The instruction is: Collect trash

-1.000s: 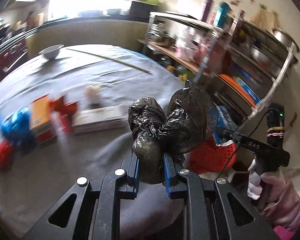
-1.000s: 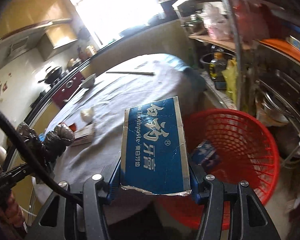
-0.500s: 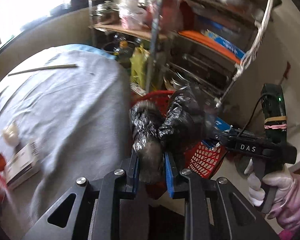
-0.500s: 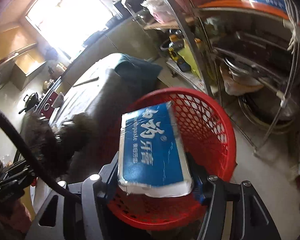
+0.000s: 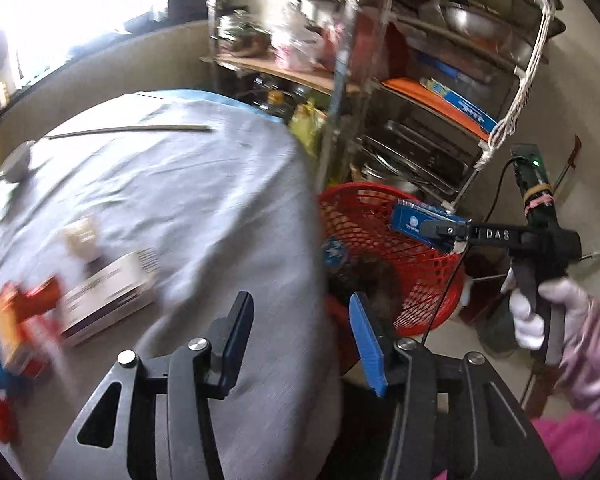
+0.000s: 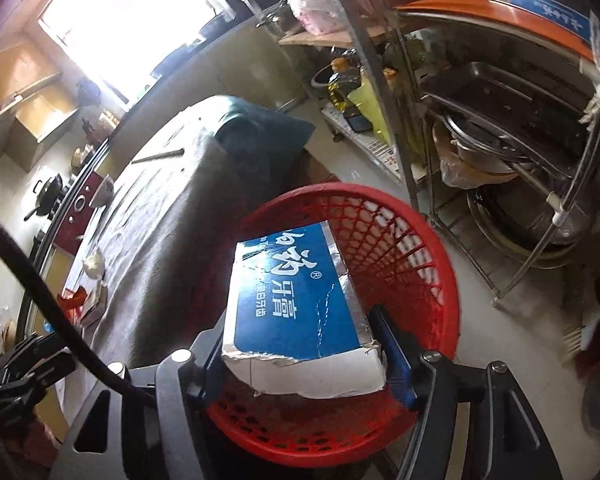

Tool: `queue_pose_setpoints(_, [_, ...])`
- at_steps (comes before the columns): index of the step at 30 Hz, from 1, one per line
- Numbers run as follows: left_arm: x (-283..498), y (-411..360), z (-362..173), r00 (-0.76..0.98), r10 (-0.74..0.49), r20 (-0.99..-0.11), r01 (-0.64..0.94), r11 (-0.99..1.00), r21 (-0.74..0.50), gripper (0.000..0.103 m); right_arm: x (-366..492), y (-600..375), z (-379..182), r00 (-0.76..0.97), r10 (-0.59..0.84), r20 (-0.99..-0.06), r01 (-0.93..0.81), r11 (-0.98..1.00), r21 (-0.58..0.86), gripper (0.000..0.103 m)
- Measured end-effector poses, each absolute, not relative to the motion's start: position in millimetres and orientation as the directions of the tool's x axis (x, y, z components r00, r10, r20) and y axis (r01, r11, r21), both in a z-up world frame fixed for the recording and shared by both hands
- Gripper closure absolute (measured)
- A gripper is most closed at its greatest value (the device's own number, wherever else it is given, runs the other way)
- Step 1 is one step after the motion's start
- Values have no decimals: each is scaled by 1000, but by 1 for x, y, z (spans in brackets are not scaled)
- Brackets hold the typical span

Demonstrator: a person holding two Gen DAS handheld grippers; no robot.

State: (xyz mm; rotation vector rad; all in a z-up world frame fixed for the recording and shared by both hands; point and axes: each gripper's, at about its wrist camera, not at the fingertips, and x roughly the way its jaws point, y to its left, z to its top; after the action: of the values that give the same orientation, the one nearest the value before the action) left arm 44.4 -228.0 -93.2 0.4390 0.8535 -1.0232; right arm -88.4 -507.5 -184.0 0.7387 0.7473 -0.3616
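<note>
Right wrist view: right gripper (image 6: pixel 304 344) clamps box (image 6: pixel 296 304), long axis forward, over basket (image 6: pixel 440 264); left gripper (image 5: pixel 300 344) spread, empty.

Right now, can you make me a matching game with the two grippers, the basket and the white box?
Things:
1. left gripper
2. right gripper
3. red basket
4. white box

States:
A. lying on the grey tablecloth
B. open, holding nothing
C. standing on the floor beside the table
D. shut on the blue toothpaste box

Pairs: 1-B, 2-D, 3-C, 4-A
</note>
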Motion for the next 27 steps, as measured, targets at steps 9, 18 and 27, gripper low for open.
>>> queue_pose_setpoints(9, [55,-118,-49,528,-532,-662,744,666,59,35,-67,-488,-179,576,-80,-813,600,718,354,35])
queue_pose_setpoints(18, [66,-40,-38,644,-459,-612,637,764,98,31,-60,-471,-97,613,-245,-751,623,735,269,35])
queue_pose_setpoints(27, [72,28,-35,717,-364,-595,511,855,93,31,-57,-436,68,828,-427,-363,537,789,299,35])
